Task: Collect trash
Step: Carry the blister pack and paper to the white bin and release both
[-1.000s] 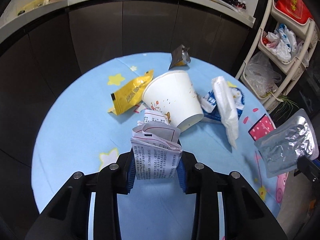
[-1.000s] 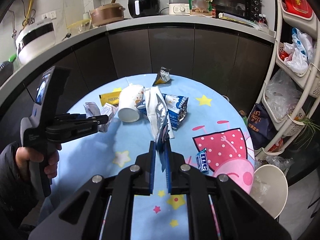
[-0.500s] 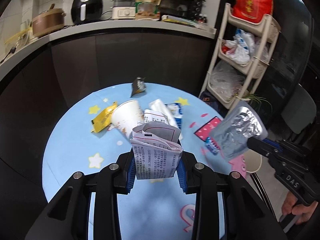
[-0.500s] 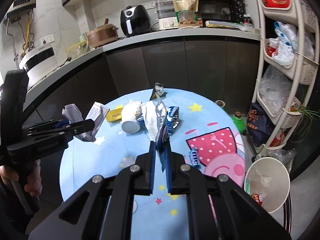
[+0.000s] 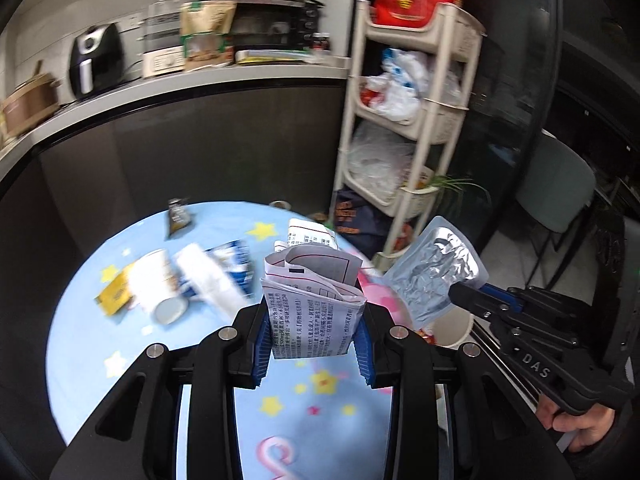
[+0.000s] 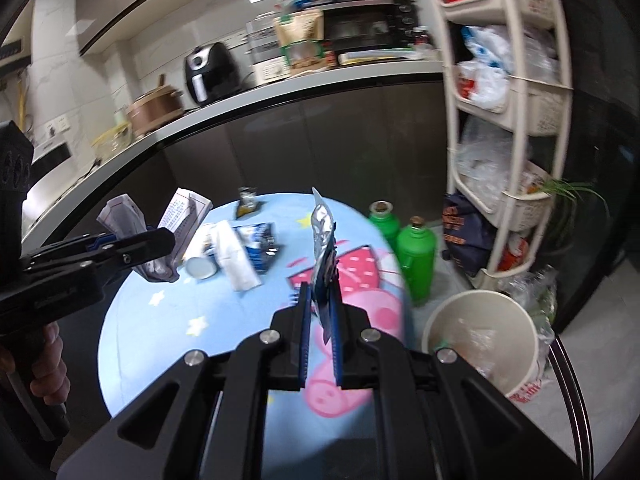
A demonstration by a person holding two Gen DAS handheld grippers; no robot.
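- The left hand-held gripper point(image 5: 314, 344) is clamped on a folded printed leaflet point(image 5: 314, 316) standing up between its pads.
- The right hand-held gripper point(image 6: 320, 320) pinches a thin silver foil pouch point(image 6: 323, 232) edge-on.
- The white bin point(image 6: 480, 340) sits low and to the right of it, beyond the table point(image 6: 160, 320).
- Risk: the slim pouch could slip from that narrow pinch or flutter past the bin's rim.

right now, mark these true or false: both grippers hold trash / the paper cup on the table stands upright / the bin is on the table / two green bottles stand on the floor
1. Both grippers hold trash. True: the left gripper clamps folded printed paper, and the right gripper clamps a silver foil pouch.
2. The paper cup stands upright. False: it lies on its side on the table.
3. The bin is on the table. False: it stands on the floor beside it.
4. Two green bottles stand on the floor. True.
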